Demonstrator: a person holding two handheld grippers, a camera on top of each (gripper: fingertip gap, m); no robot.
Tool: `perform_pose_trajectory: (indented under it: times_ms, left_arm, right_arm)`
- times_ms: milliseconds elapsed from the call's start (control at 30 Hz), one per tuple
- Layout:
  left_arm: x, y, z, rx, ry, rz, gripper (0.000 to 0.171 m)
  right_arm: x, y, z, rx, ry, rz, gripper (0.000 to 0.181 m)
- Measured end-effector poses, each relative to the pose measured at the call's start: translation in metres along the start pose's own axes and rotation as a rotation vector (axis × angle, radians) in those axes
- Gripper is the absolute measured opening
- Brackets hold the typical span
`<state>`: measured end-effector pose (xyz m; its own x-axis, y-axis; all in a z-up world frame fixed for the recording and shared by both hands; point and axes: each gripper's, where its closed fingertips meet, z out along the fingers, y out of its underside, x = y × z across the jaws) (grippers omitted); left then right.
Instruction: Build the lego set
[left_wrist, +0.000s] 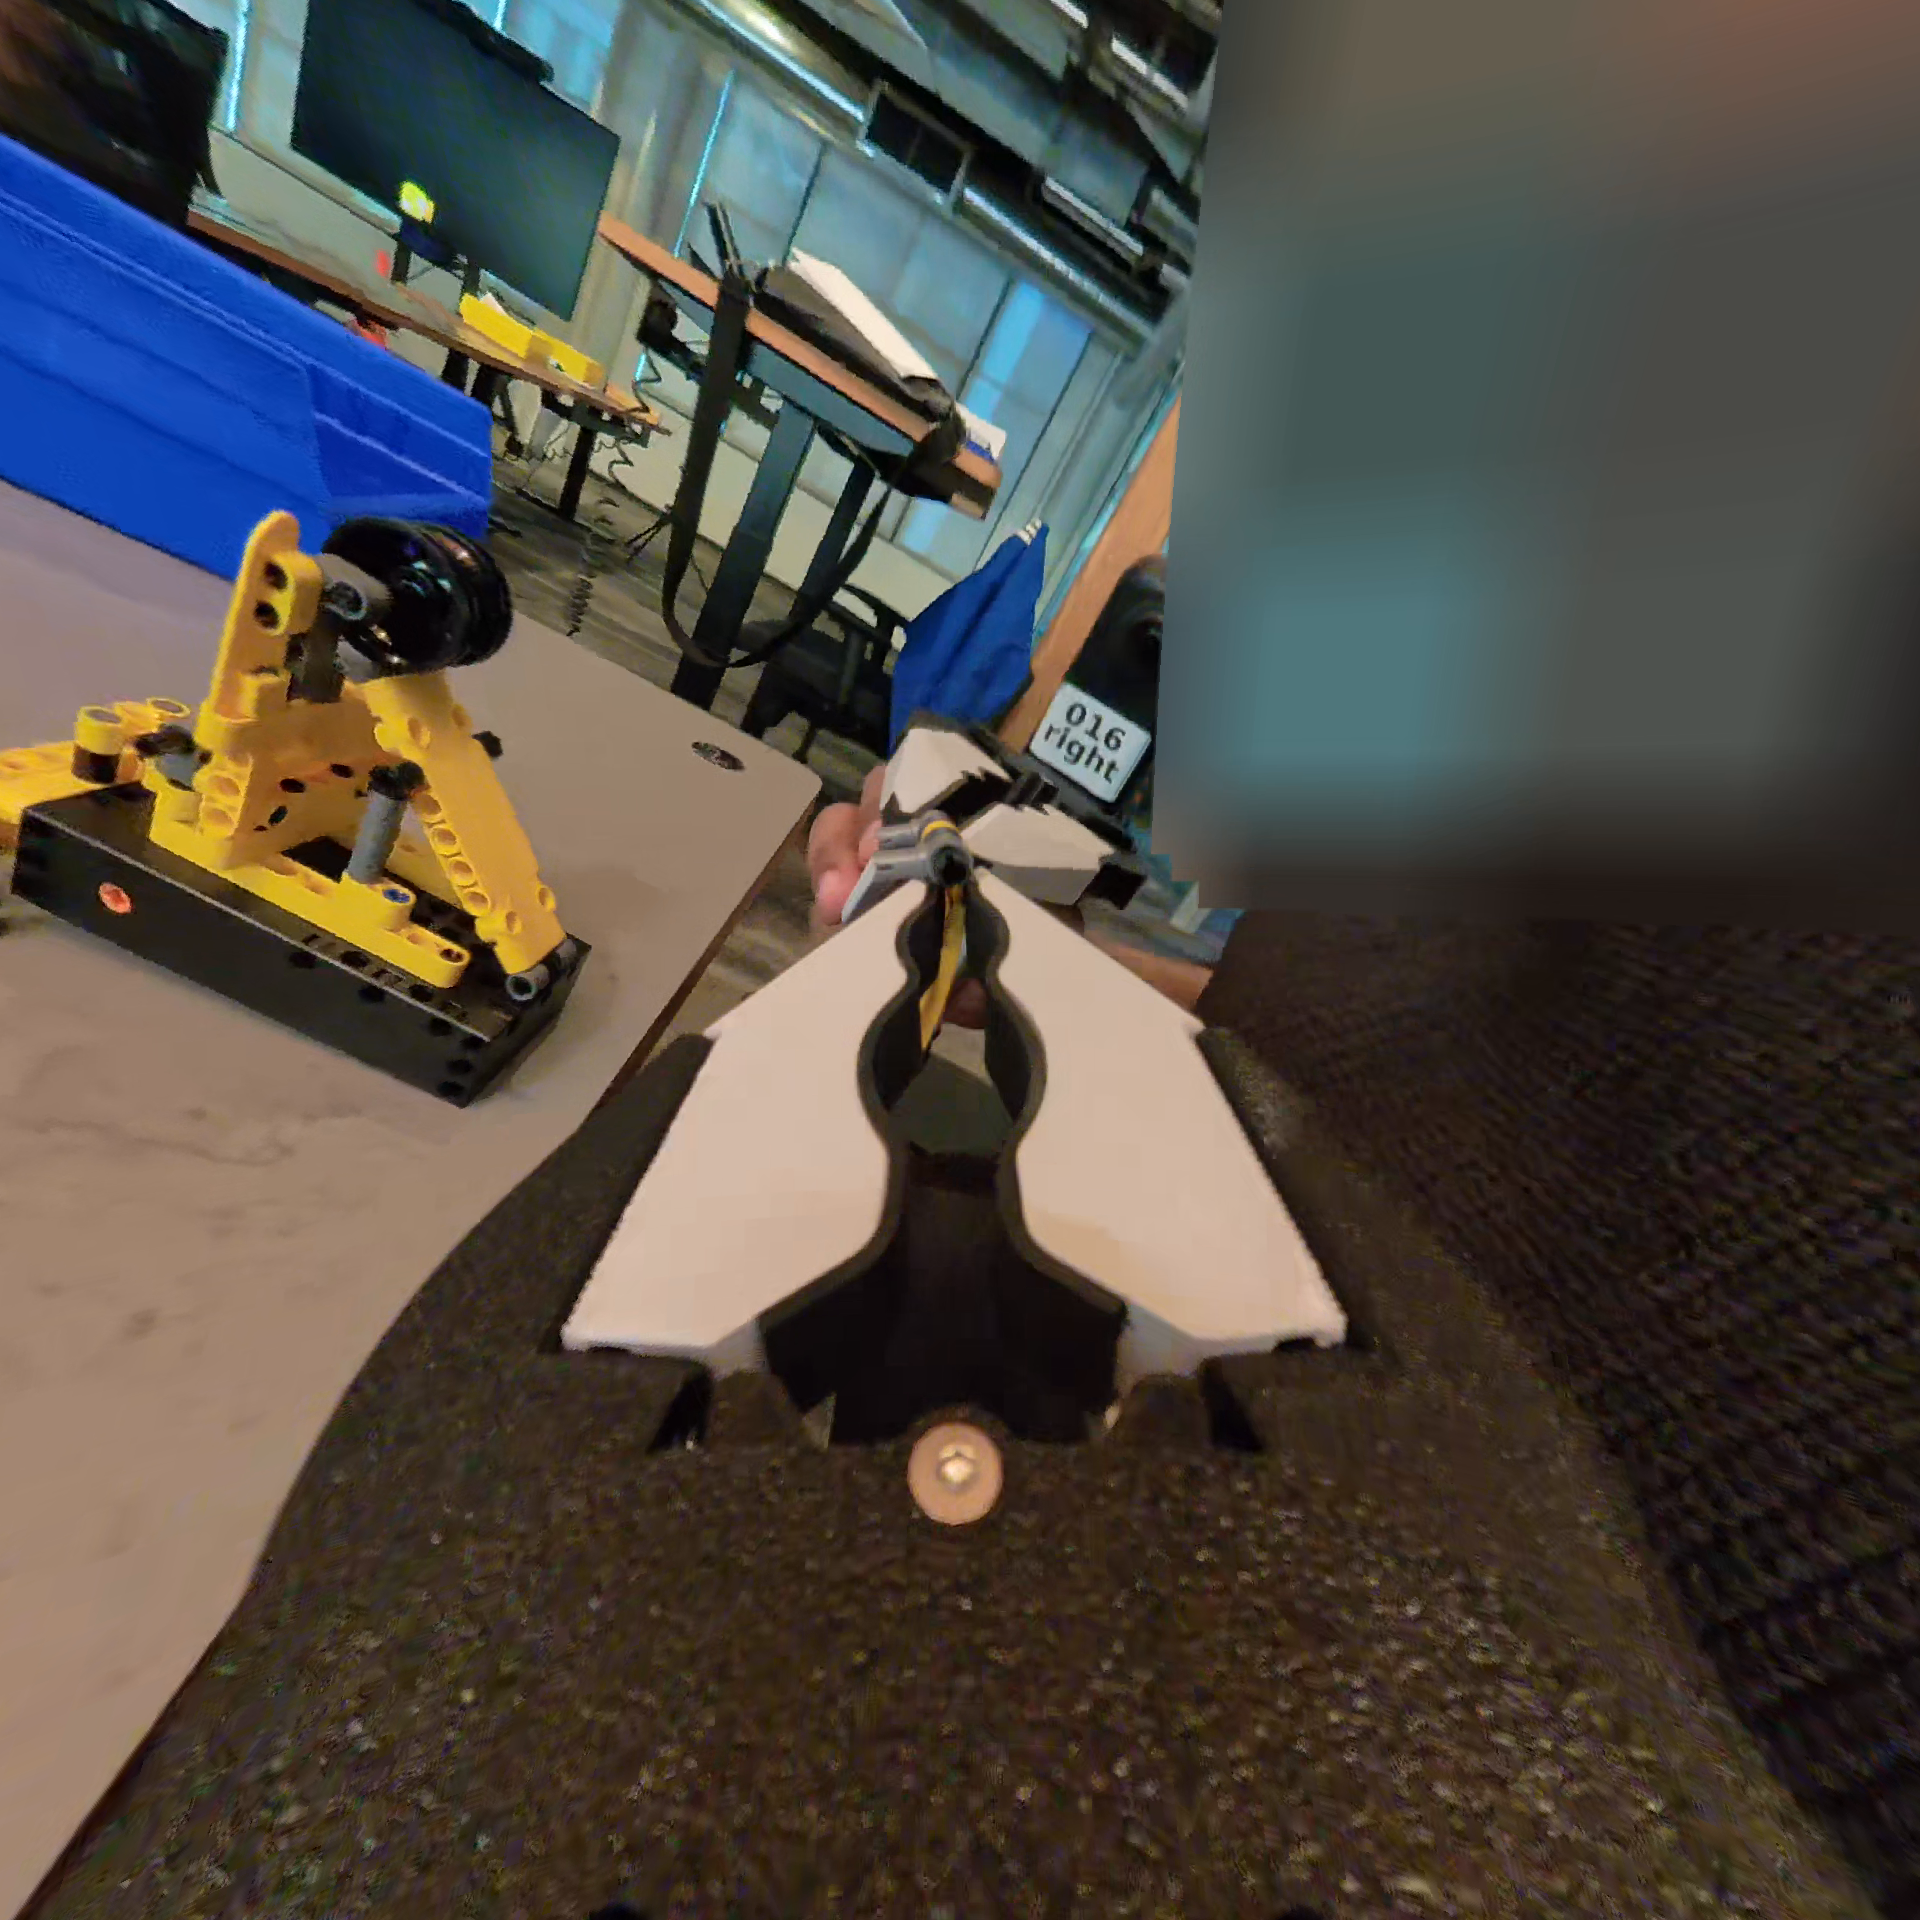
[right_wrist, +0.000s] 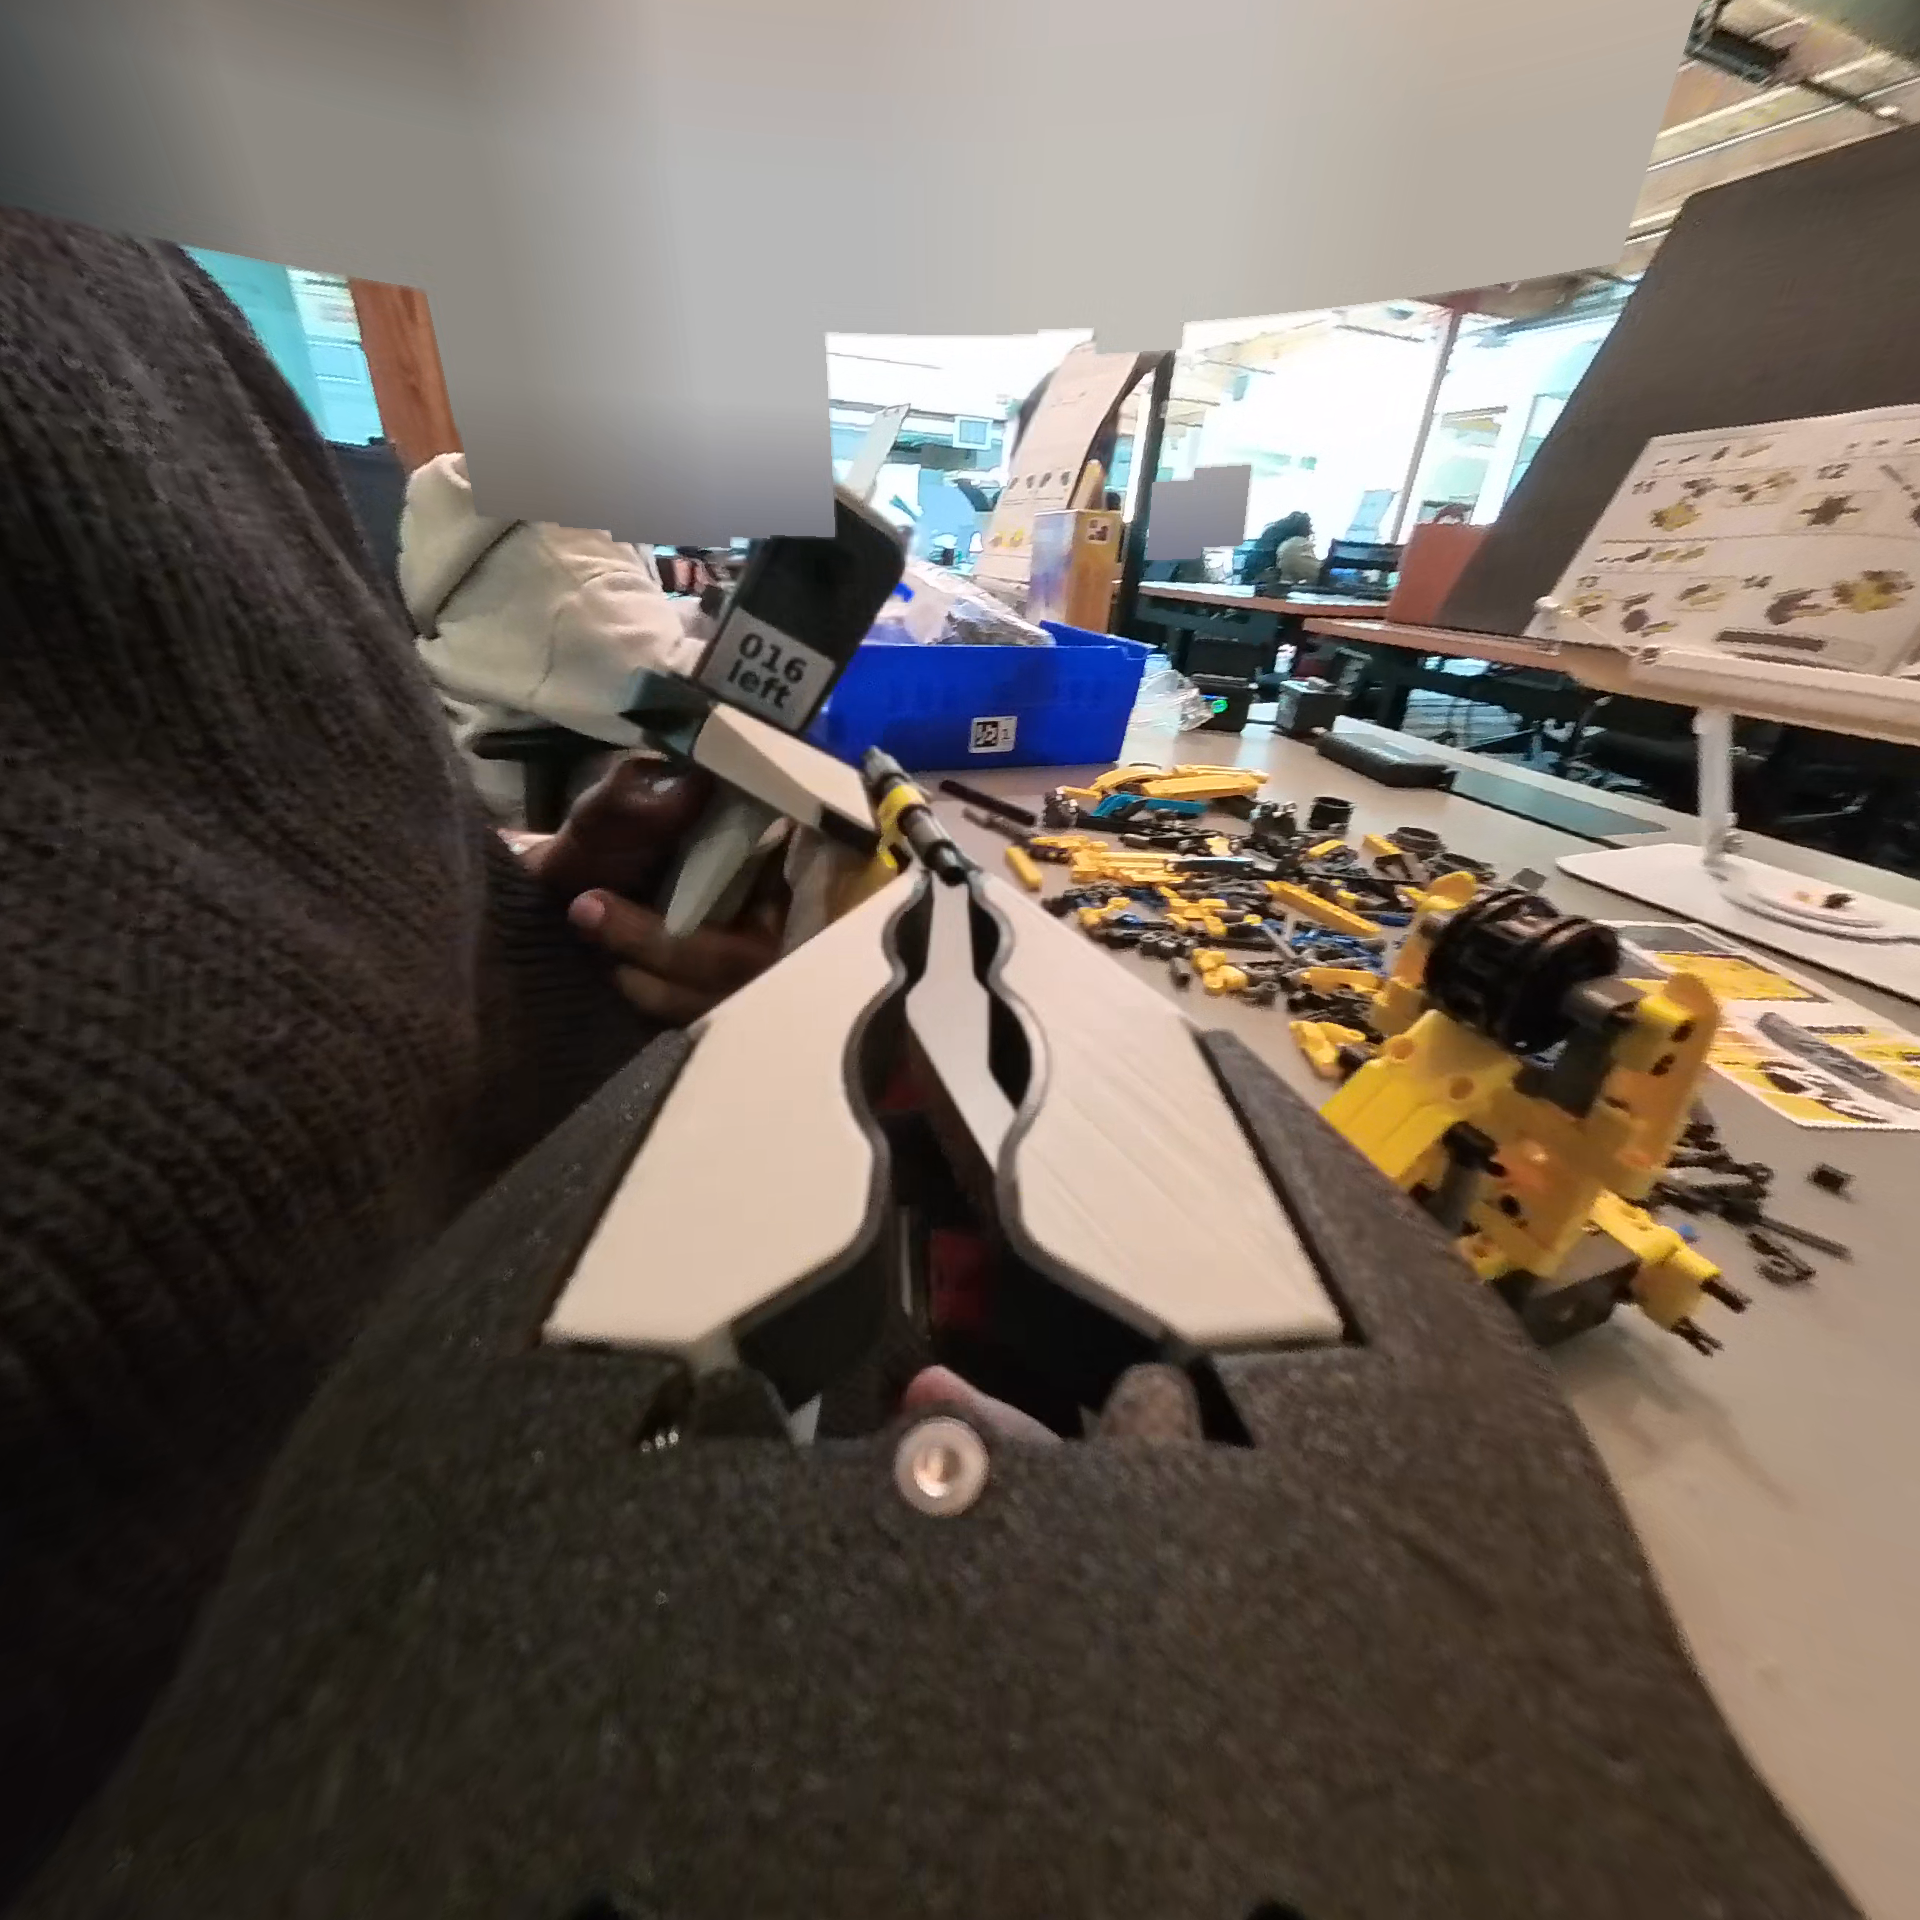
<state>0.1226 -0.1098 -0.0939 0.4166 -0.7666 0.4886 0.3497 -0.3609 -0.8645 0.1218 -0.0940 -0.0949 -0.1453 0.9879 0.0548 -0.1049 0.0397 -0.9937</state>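
Observation:
My left gripper (left_wrist: 948, 896) is shut on a small yellow piece (left_wrist: 940, 971) that carries a grey connector (left_wrist: 902, 850) and a black pin at its tip. My right gripper (right_wrist: 945, 883) is shut on the black axle (right_wrist: 928, 831) of the same small part, whose yellow bit (right_wrist: 896, 808) sits just beyond. The two grippers meet tip to tip in the air off the table's edge. The right gripper also shows in the left wrist view (left_wrist: 982, 800), and the left one in the right wrist view (right_wrist: 868, 826). A yellow and black brick model (left_wrist: 301, 810) (right_wrist: 1507, 1091) stands on the table.
The grey table (left_wrist: 208, 1247) holds a spread of loose yellow, black and blue parts (right_wrist: 1195, 883), a blue bin (right_wrist: 987, 686) (left_wrist: 208, 395) and an instruction sheet on a white stand (right_wrist: 1745, 551). A hand (right_wrist: 644, 935) and a dark knit sleeve (right_wrist: 208, 831) are close. Both grippers' tips are close together, under 4 cm apart.

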Motion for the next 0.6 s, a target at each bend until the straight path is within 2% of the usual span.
perform_pose_trajectory:
  times_ms: [167, 333, 433, 467, 500, 600]
  left_arm:
    - [-0.014, -0.023, 0.003, 0.132, -0.023, -0.037, 0.002]
    - [-0.028, -0.043, 0.007, 0.252, -0.065, -0.059, 0.002]
    - [-0.035, -0.048, 0.014, 0.296, -0.049, -0.132, 0.002]
    - [-0.037, -0.049, 0.015, 0.305, -0.044, -0.149, 0.002]
    - [-0.040, -0.050, 0.016, 0.309, -0.046, -0.161, 0.002]
    - [-0.045, -0.051, 0.017, 0.300, -0.045, -0.173, 0.003]
  right_arm:
    - [0.020, 0.006, 0.007, 0.007, 0.097, 0.054, 0.025]
    - [0.017, 0.014, 0.022, 0.027, 0.066, 0.182, 0.035]
    - [0.022, 0.014, 0.031, 0.037, 0.095, 0.203, 0.035]
    - [0.026, 0.015, 0.033, 0.035, 0.111, 0.199, 0.029]
    - [0.029, 0.014, 0.033, 0.033, 0.120, 0.188, 0.014]
    - [0.033, 0.015, 0.032, 0.009, 0.105, 0.183, 0.011]
